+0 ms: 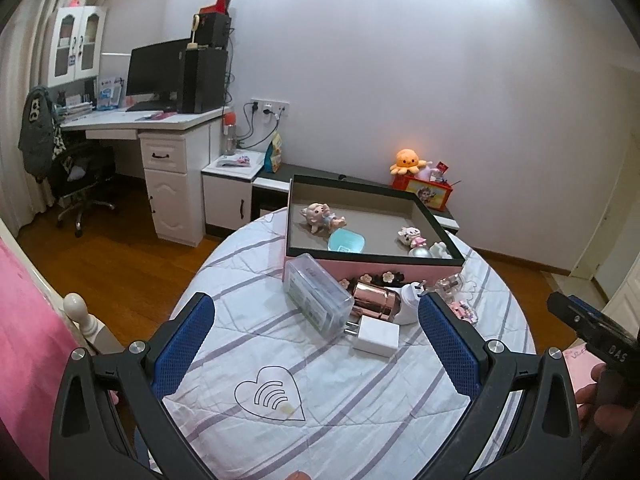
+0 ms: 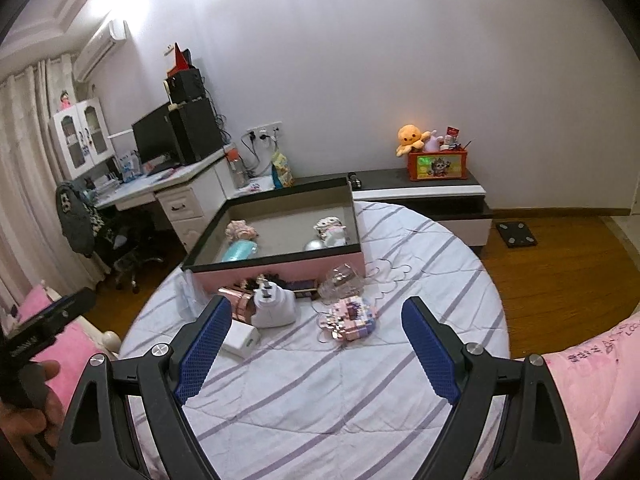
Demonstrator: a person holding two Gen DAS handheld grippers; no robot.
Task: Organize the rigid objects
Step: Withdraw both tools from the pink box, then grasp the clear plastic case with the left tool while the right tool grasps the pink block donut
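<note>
A pink box with a black rim (image 1: pixel 372 270) (image 2: pixel 280 270) stands on the striped bed and holds small dolls (image 1: pixel 322 216), a teal dish (image 1: pixel 346 242) and a silver ball (image 2: pixel 314 245). In front of it lie a clear plastic case (image 1: pixel 318 300), a rose-gold cylinder (image 1: pixel 374 300) (image 2: pixel 238 300), a white plug adapter (image 1: pixel 408 304) (image 2: pixel 274 304), a white charger (image 1: pixel 376 336) (image 2: pixel 242 338), a clear cup (image 2: pixel 342 280) and a pink block toy (image 2: pixel 352 318). My left gripper (image 1: pixel 316 320) is open and empty, short of the case. My right gripper (image 2: pixel 316 328) is open and empty, near the block toy.
The bed's striped quilt (image 1: pixel 304 408) (image 2: pixel 320 400) fills the foreground. A pink blanket (image 2: pixel 592 376) lies at the right. A white bedpost (image 1: pixel 76 308) stands at the left. A low cabinet (image 2: pixel 432 192) with a red toy box (image 2: pixel 438 164) and a desk (image 1: pixel 160 124) stand by the wall.
</note>
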